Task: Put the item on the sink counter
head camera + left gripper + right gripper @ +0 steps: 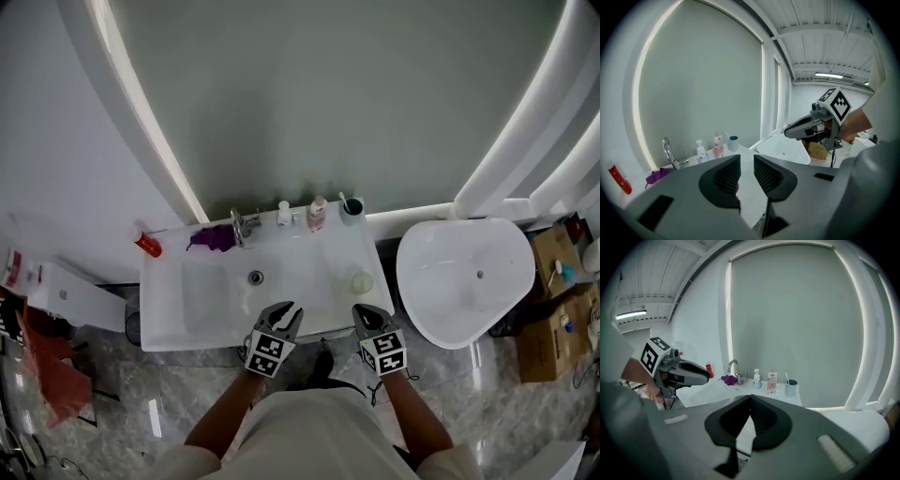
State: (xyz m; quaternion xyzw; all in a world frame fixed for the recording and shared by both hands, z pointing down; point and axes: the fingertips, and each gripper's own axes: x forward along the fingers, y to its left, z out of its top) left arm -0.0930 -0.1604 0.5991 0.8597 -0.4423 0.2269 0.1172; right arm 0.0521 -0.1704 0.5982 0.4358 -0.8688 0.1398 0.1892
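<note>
- Left tool (746,161): jaws a narrow gap apart, nothing between them. Right tool (750,398): jaws closed tip to tip, empty. Both hover at the near edge of the sink table (337,253).
- Likely task item: a pale round item (361,281) resting on the table near its right front corner, just ahead of the right tool. Which thing is meant I cannot confirm.
- Judgement: placing looks done; nothing is carried and nothing seems left to do.
- Table: white, basin in the middle. Along the back: red tube (147,245), purple cloth (214,238), faucet (242,225), pump bottle (284,214), pink bottle (317,214), cup (352,208).
- Room: arched grey panel (328,94) with lit edges, white tub (464,281) to the right, cardboard boxes (553,258) beyond, marble floor (169,394).
</note>
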